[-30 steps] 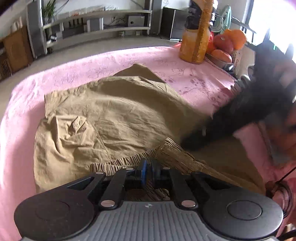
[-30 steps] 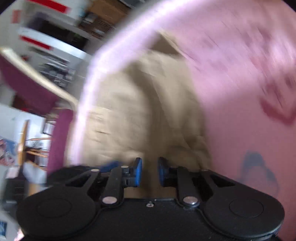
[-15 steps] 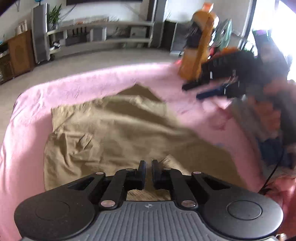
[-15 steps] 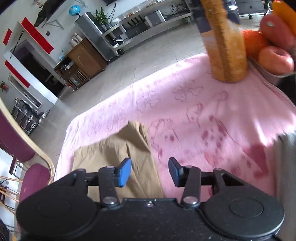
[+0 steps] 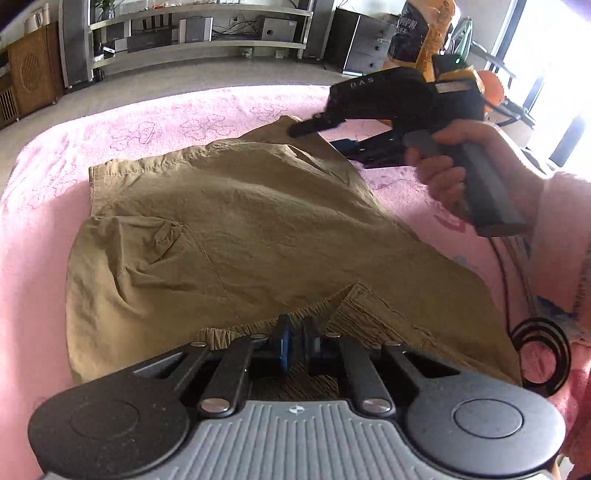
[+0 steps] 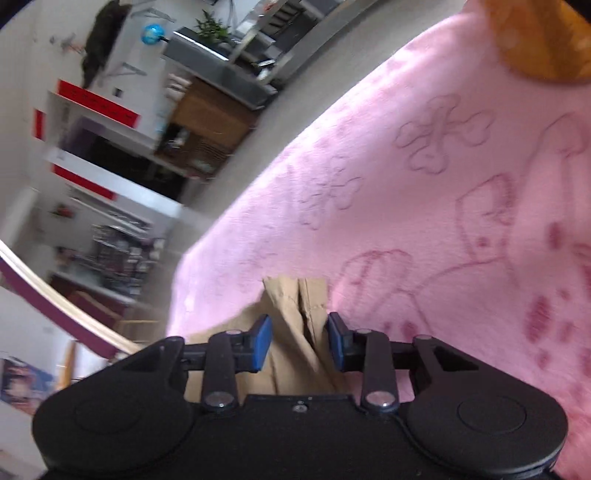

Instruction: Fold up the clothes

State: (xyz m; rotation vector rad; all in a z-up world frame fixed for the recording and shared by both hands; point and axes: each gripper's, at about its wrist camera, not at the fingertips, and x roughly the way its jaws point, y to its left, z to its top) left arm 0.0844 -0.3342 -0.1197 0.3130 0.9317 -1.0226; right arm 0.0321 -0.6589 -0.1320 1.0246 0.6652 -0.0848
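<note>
Khaki shorts (image 5: 236, 236) lie spread on a pink blanket (image 5: 55, 155). My left gripper (image 5: 295, 336) is shut on the elastic waistband (image 5: 240, 330) at the near edge. In the left wrist view my right gripper (image 5: 325, 129) reaches over the far hem corner of a leg. In the right wrist view the right gripper (image 6: 297, 343) is open, its blue pads (image 6: 261, 341) on either side of that khaki hem corner (image 6: 295, 295), not closed on it.
An orange bag (image 5: 424, 37) and fruit (image 5: 491, 85) stand at the far right of the bed. A coiled black cable (image 5: 543, 354) hangs at the near right. Shelves and cabinets (image 5: 192, 29) stand across the floor beyond.
My right gripper has swung from the near waistband to the far leg hem and opened around it. The left gripper stays shut on the waistband.
</note>
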